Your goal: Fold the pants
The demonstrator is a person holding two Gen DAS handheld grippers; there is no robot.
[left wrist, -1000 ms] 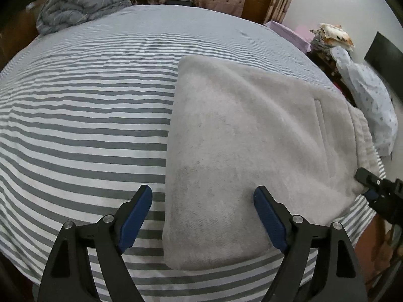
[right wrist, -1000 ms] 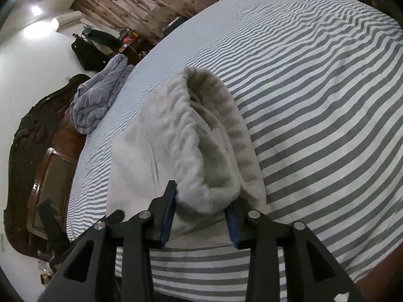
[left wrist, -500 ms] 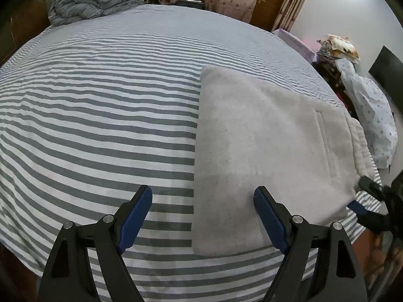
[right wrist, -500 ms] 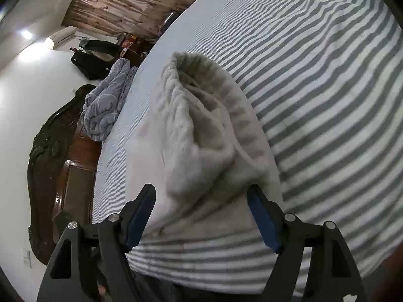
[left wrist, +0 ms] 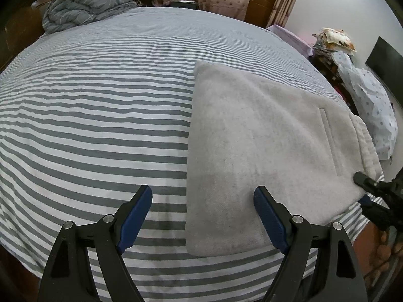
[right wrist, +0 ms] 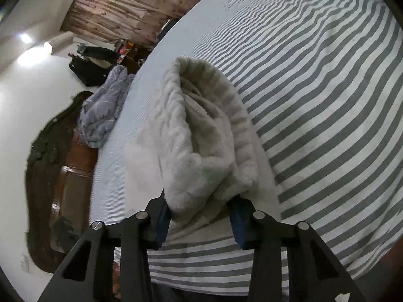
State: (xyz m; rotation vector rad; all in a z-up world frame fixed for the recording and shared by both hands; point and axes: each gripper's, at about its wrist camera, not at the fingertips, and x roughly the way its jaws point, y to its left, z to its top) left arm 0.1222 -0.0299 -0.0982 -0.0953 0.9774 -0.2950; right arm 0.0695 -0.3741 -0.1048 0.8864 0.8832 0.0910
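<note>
The pants (left wrist: pixel 264 156) are pale grey fleece, folded into a flat rectangle on the striped bed, with the ribbed waistband (left wrist: pixel 365 146) at the right. My left gripper (left wrist: pixel 202 221) is open and empty, hovering over the pants' near left corner. My right gripper (right wrist: pixel 200 216) has closed on the bunched waistband end of the pants (right wrist: pixel 201 136). It also shows at the right edge of the left wrist view (left wrist: pixel 372 188).
The bed (left wrist: pixel 100 105) has a grey and white striped sheet. A bunched grey quilt (left wrist: pixel 90 2) lies at its far left corner. A dark wooden headboard (right wrist: pixel 50 176) stands at that end. Cluttered furniture and a dotted cloth (left wrist: pixel 372 100) stand to the right of the bed.
My right gripper opened half a second ago and has now closed again on the waistband end. My left gripper stayed open and drifted a little left relative to the pants.
</note>
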